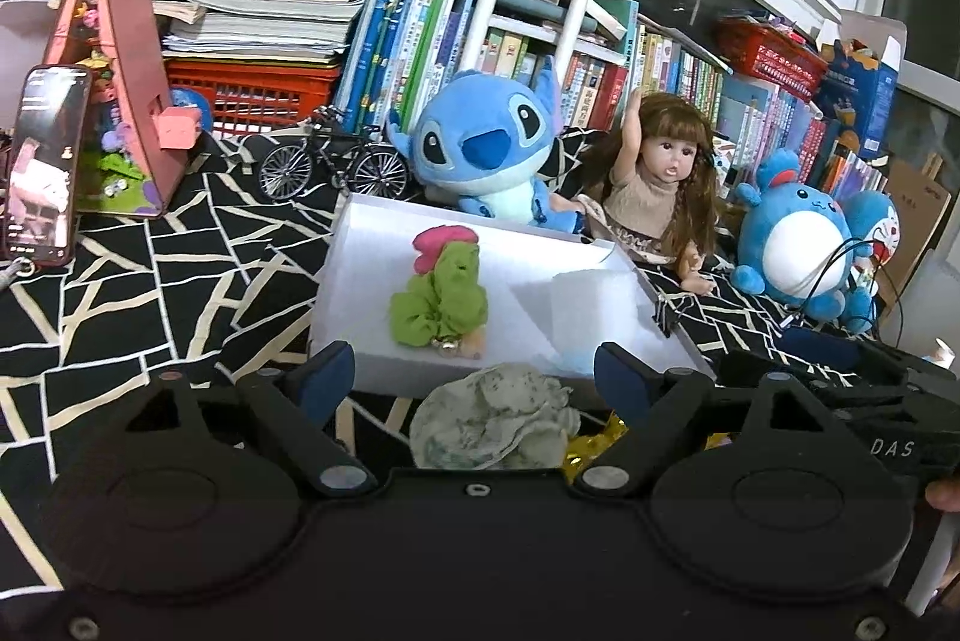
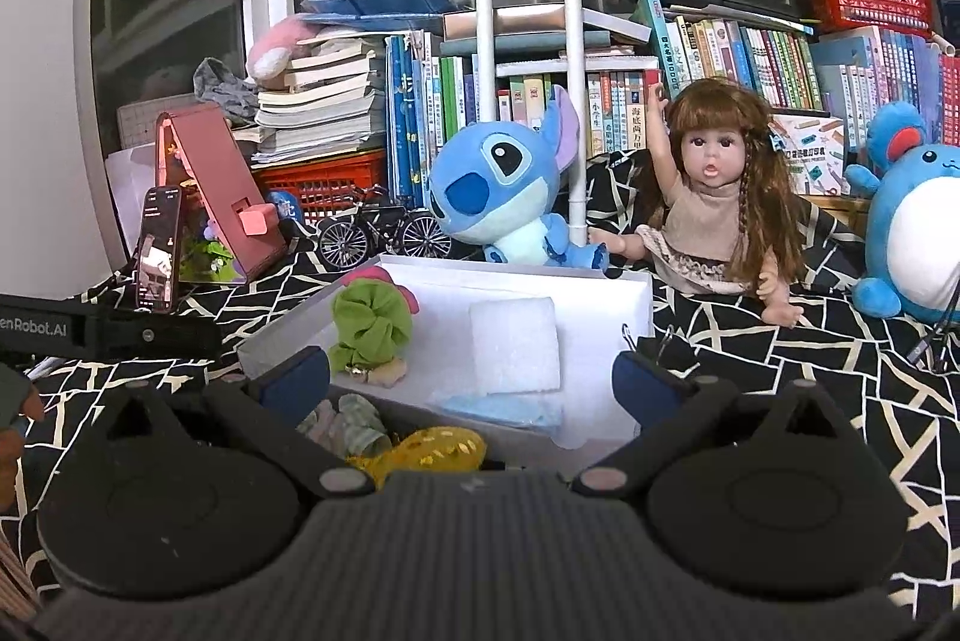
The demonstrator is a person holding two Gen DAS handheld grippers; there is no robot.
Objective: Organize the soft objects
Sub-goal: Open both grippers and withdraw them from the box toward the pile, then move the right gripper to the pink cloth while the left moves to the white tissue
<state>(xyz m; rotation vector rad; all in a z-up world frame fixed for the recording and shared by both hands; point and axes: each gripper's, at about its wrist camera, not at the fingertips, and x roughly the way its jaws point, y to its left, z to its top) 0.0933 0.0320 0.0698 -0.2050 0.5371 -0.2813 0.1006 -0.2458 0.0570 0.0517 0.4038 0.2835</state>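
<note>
A white box (image 1: 342,281) (image 2: 636,305) stands on the patterned cloth. In it lie a green scrunchie (image 1: 438,302) (image 2: 372,323), a pink scrunchie (image 1: 441,245), a white foam block (image 1: 594,308) (image 2: 513,347) and a light blue cloth (image 2: 498,410). In front of the box lie a pale grey-green scrunchie (image 1: 492,425) (image 2: 345,425) and a yellow scrunchie (image 2: 432,452) (image 1: 591,446). My left gripper (image 1: 474,377) is open, with the grey-green scrunchie between its fingers. My right gripper (image 2: 471,389) is open above the box's near wall and the yellow scrunchie.
A Stitch plush (image 1: 486,143) (image 2: 504,185), a doll (image 1: 660,179) (image 2: 720,191) and a blue round plush (image 1: 792,233) (image 2: 918,233) sit behind the box. A model bicycle (image 1: 330,161), a phone (image 1: 45,161), a pink stand (image 1: 126,89) and books (image 1: 420,23) are at the back.
</note>
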